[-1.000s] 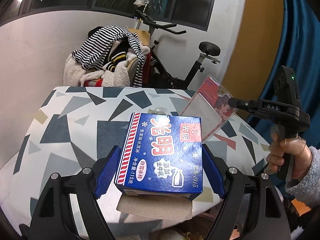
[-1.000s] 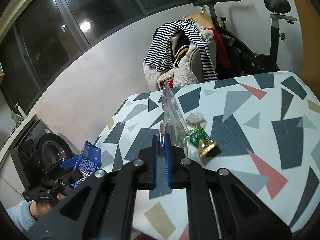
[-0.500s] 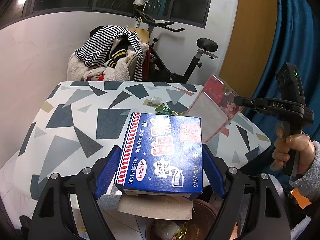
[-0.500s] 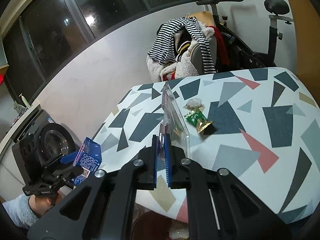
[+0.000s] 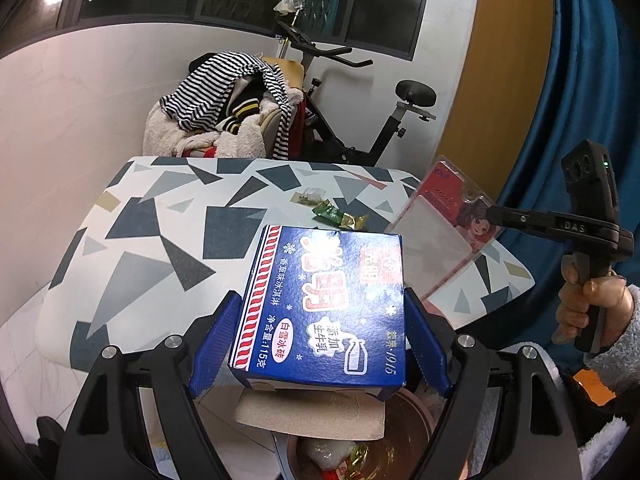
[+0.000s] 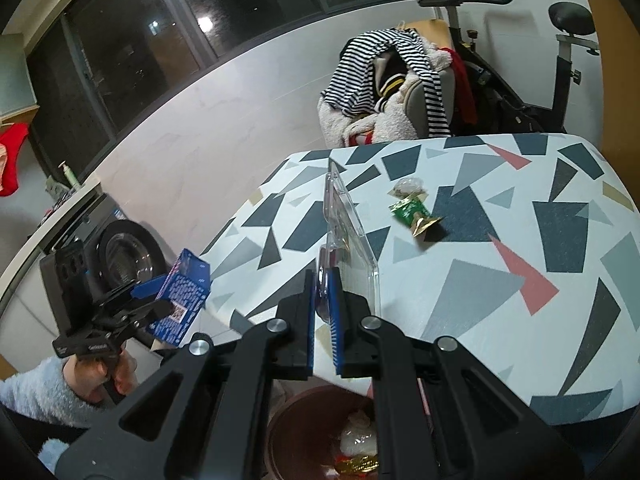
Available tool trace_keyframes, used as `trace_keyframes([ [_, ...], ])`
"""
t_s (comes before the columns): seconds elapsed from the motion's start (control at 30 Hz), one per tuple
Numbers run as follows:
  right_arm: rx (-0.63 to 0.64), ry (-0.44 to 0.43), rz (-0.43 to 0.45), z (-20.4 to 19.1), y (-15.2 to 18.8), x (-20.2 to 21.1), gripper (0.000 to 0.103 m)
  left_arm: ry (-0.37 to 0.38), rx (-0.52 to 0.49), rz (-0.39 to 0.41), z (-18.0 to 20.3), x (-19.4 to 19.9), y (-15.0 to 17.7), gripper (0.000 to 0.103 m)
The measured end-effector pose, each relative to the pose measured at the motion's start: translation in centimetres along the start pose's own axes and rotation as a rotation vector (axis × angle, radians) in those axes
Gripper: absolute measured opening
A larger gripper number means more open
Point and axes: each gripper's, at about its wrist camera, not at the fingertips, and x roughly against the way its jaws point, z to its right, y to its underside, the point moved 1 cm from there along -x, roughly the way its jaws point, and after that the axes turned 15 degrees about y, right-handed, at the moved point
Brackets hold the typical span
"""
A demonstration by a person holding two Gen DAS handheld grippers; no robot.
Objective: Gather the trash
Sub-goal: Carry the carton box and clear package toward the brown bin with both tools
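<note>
Between your left gripper's [image 5: 318, 344] blue pads sits a dark blue carton [image 5: 324, 304] with a red-and-white rope stripe and white snowflakes. Your right gripper's [image 6: 326, 312] blue pads pinch a clear blister pack [image 6: 346, 236] backed with a red card. Ahead of both tools, the table [image 6: 500, 280] is white with grey, navy, pink and tan triangles; a green-and-gold wrapper [image 6: 414, 214] lies on it. Below your tools, the bin [image 6: 304, 420] is reddish brown.
</note>
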Motion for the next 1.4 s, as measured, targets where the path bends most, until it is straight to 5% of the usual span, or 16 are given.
trace_keyframes([
  [0.57,0.040,-0.091,-0.169,-2.1,5.8,-0.2,0.010,0.016,0.005,-0.025,1.1,0.9,2.3,0.078],
  [0.97,0.057,-0.142,-0.208,-3.2,7.3,0.0,0.010,0.027,0.022,-0.031,1.1,0.4,3.2,0.078],
  [1.4,0.075,-0.123,-0.412,-3.4,11.3,-3.1,0.010,0.050,0.031,-0.071,1.3,-0.7,4.9,0.078],
])
